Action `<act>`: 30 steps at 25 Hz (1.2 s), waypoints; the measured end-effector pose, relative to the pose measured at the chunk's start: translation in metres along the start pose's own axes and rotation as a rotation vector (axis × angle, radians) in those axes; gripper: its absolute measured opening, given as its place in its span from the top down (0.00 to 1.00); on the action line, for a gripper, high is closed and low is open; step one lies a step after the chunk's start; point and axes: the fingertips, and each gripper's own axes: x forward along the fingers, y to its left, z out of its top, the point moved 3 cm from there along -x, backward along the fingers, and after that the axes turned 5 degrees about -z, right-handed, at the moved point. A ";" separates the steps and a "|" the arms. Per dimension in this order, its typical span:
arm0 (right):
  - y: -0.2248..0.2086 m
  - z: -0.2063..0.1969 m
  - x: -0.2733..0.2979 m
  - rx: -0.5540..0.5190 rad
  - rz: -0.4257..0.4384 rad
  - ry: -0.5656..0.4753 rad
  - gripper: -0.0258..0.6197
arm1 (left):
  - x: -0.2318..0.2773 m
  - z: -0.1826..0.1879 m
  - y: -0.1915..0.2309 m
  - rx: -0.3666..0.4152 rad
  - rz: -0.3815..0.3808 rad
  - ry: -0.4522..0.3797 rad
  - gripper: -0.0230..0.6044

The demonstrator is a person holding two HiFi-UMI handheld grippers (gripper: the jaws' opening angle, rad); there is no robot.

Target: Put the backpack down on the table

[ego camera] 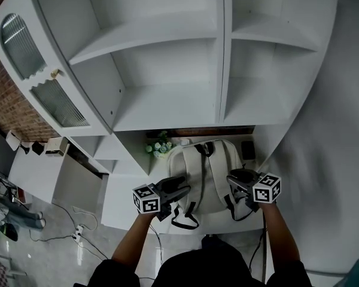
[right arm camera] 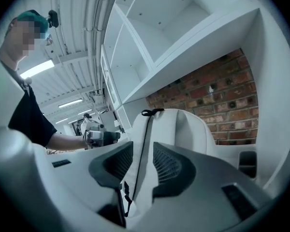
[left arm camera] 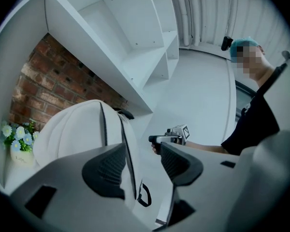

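Note:
The white backpack [ego camera: 204,173] lies flat on the white table [ego camera: 124,203], shoulder straps up, its top handle toward the brick wall. My left gripper [ego camera: 183,185] is at the bag's left side. In the left gripper view its jaws [left arm camera: 140,166] stand apart, with the edge of the left strap [left arm camera: 128,151] running between them, untouched. My right gripper [ego camera: 231,179] is at the bag's right side. The right gripper view shows its jaws [right arm camera: 142,161] open around the right strap [right arm camera: 144,139], the pads not pressing it. The backpack [right arm camera: 188,124] rests on the table on its own.
A small pot of pale flowers [ego camera: 160,145] stands behind the bag's left corner, and a black object [ego camera: 248,149] behind its right. White shelves [ego camera: 167,58] overhang the table's back, in front of a brick wall [left arm camera: 53,76]. A person in a dark shirt [left arm camera: 253,124] holds the grippers.

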 end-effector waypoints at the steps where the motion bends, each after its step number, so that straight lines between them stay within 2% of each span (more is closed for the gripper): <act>1: 0.003 0.000 -0.001 0.003 -0.001 -0.006 0.74 | -0.001 -0.001 -0.002 -0.001 -0.001 0.000 0.61; 8: 0.035 0.002 -0.010 0.019 0.017 -0.046 0.74 | -0.012 -0.005 -0.019 0.006 -0.010 0.005 0.61; 12: 0.054 0.000 -0.014 -0.021 0.009 -0.043 0.74 | -0.017 -0.009 -0.032 0.009 -0.019 0.004 0.60; 21: 0.096 -0.013 -0.026 -0.028 0.004 -0.075 0.74 | -0.028 -0.020 -0.067 0.017 -0.048 -0.011 0.60; 27: 0.130 -0.022 -0.033 -0.057 -0.008 -0.093 0.75 | -0.031 -0.035 -0.096 0.030 -0.041 0.021 0.61; 30: 0.144 -0.032 -0.032 -0.084 -0.031 -0.082 0.77 | -0.033 -0.040 -0.112 0.040 -0.056 -0.001 0.61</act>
